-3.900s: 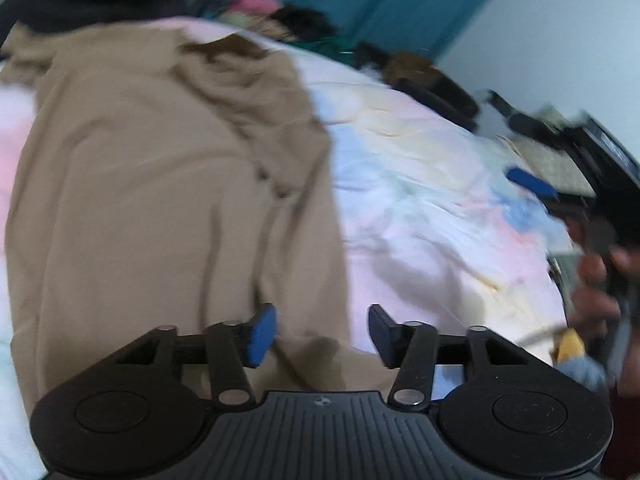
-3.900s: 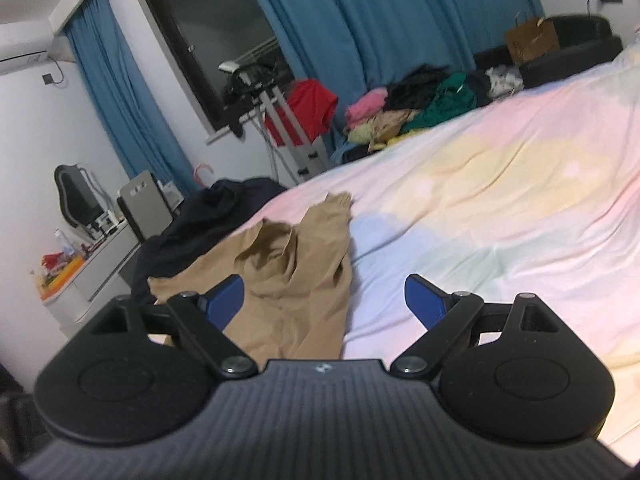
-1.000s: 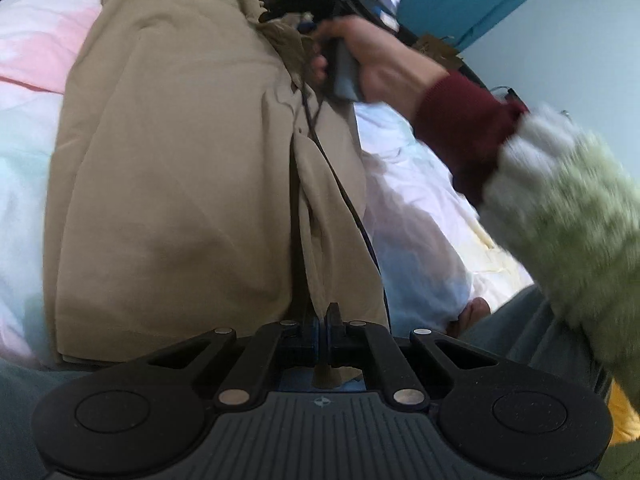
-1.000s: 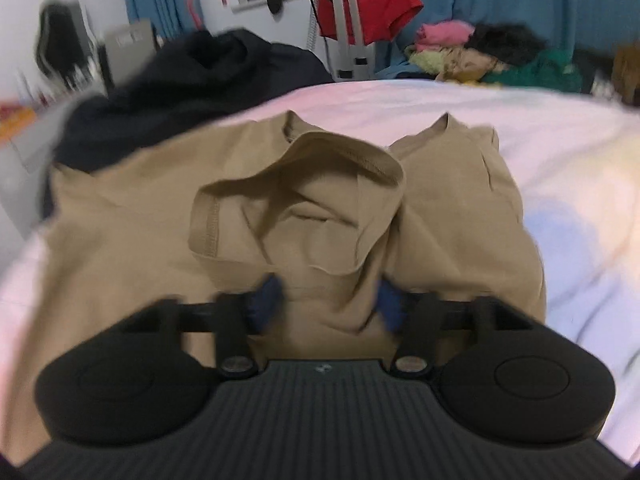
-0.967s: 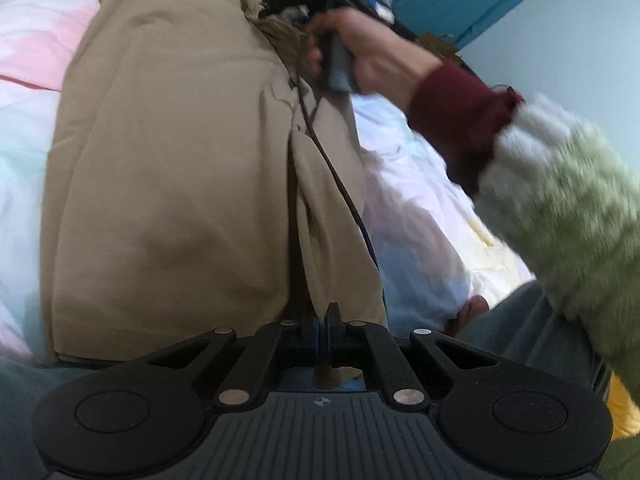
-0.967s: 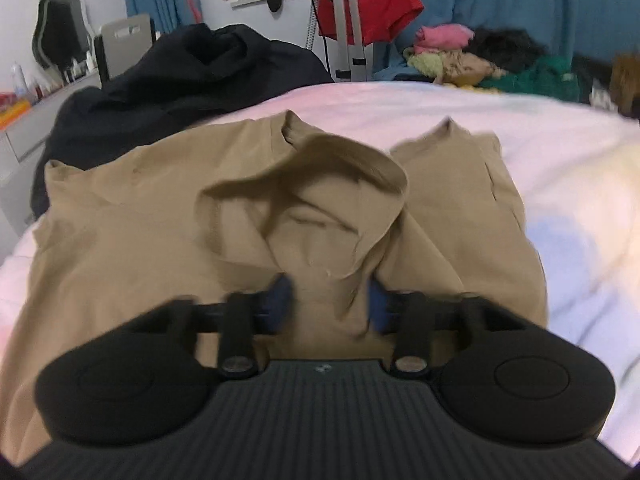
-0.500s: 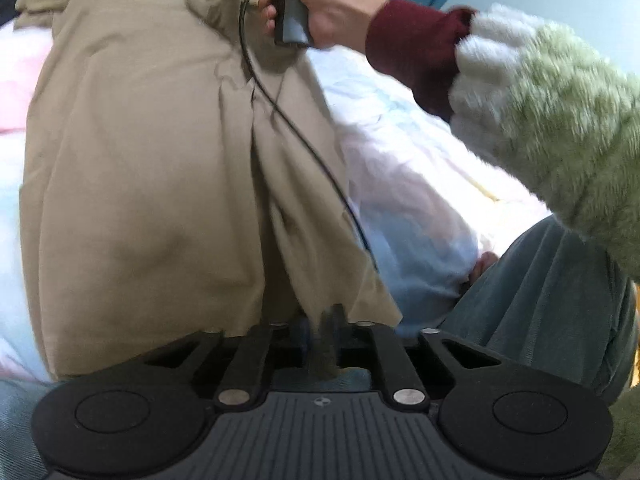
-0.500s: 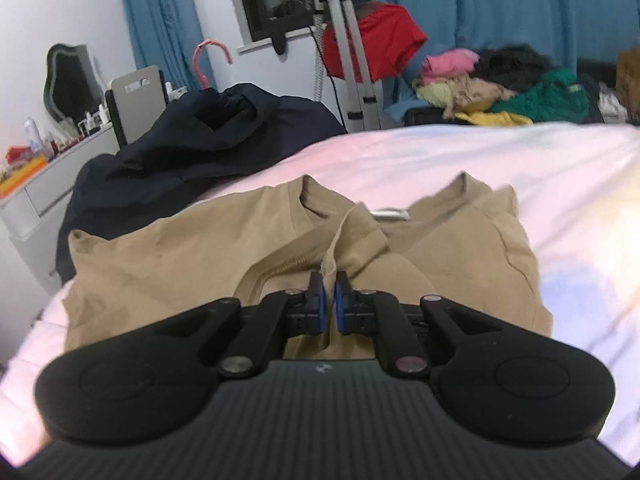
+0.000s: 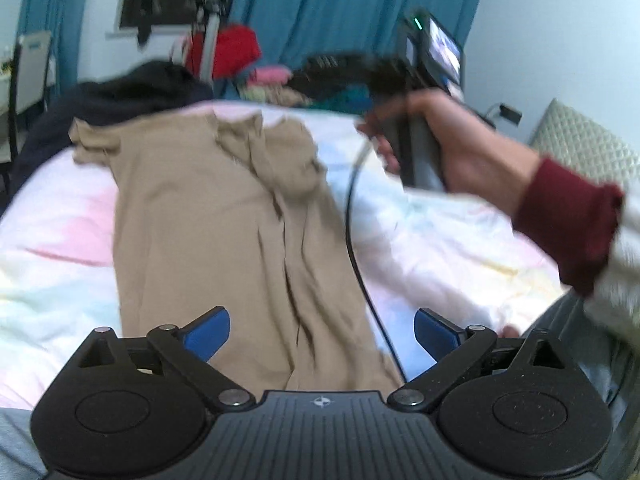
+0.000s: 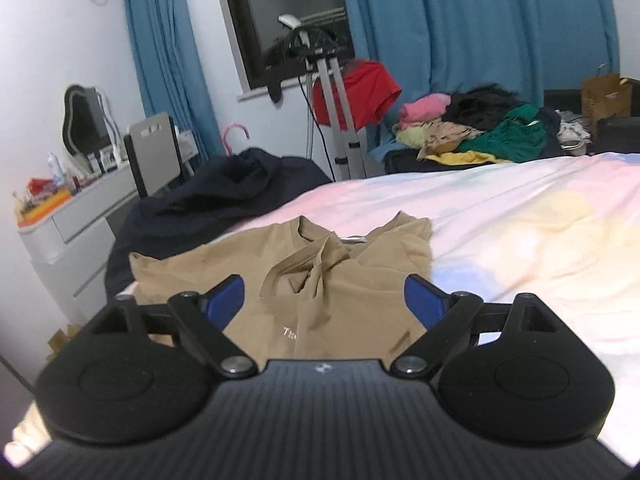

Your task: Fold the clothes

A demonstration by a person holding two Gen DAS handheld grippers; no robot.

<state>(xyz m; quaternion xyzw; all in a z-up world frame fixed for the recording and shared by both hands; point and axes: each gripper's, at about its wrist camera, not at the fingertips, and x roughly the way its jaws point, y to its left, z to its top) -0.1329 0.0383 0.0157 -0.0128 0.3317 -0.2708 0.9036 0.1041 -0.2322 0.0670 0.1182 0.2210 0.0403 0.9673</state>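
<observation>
The tan shirt point(image 9: 224, 232) lies lengthwise on the bed point(image 9: 440, 240), hem just under the left gripper point(image 9: 322, 330), collar probably nearer the right gripper point(image 10: 324, 300); both grippers' fingers are spread, empty.

The tan shirt point(image 9: 200, 220) at frame centre is soft, matt knit cloth, creased along its length. The bed sheet point(image 9: 440, 240) beneath is smooth pastel cotton-like fabric. The left tool point(image 9: 320, 330) has matt black ribbed plastic housing, glossy blue pads and small shiny metal pivots.
</observation>
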